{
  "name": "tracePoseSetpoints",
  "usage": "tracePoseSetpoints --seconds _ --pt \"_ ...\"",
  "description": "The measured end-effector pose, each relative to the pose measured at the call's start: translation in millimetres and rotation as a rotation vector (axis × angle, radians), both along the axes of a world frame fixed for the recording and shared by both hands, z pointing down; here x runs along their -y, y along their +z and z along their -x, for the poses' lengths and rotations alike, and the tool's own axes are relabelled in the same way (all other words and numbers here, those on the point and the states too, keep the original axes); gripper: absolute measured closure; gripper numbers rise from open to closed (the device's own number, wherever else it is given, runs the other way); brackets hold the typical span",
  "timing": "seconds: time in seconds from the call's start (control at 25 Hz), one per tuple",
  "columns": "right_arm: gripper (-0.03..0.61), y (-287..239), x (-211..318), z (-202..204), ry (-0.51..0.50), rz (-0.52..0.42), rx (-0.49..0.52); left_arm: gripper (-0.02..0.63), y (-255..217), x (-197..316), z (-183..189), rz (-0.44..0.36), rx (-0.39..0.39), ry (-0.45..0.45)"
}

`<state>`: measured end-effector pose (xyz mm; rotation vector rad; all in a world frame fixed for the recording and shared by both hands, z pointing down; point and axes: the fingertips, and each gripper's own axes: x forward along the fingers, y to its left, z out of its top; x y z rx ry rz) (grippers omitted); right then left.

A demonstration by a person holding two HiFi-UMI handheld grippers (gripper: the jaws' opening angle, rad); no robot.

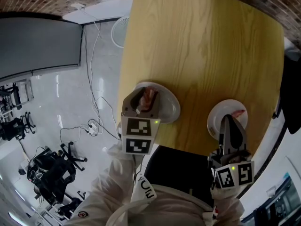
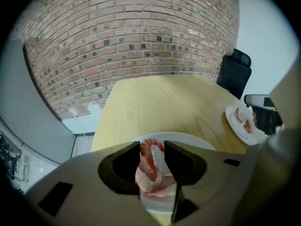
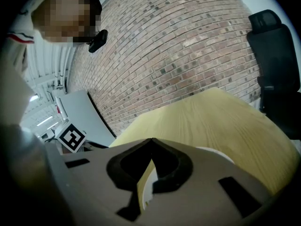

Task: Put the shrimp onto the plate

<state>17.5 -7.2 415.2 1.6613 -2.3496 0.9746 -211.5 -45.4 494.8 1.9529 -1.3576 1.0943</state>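
Looking down, you see your left claw (image 1: 146, 94) right over the big white plate (image 1: 173, 108), which sits at the near edge of the wooden table (image 1: 197, 46). The claw points steeply down, and a shrimp (image 2: 149, 159) stands between its jaws. The two jaws look pressed on it from both sides, so the claw is pinching the shrimp. The shrimp stands tall, with its curled red end up at the jaw tips and its long side running along the jaws. There is more pink meat under it. You cannot tell if that is part of the same shrimp or if it already lies on the plate. The plate is straight below the shrimp, so I think you only need to go down a little and spread the jaws. No sideways move looks needed. Your right claw (image 1: 226, 119) is pressed together and holds nothing. It hangs over the small white plate (image 1: 214, 119) on the right side of the table. The other shrimp (image 1: 239, 112) lies there, just past its tip. Your left hand is the one close to the big plate, and the right one is well apart from it.
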Motion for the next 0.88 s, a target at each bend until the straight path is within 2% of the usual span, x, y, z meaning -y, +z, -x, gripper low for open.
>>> tracePoseSetpoints --seconds 0.44,0.88 --pt "0.554 -9.6 -14.8 -24.6 0.047 -0.02 0.004 0.449 -19.8 -2.1 -28.4 -0.043 -0.009 0.062" --pt "0.554 -16.2 -33.2 -71.0 0.122 -0.029 0.007 0.449 -31.1 -10.2 -92.6 -0.051 -0.043 0.155"
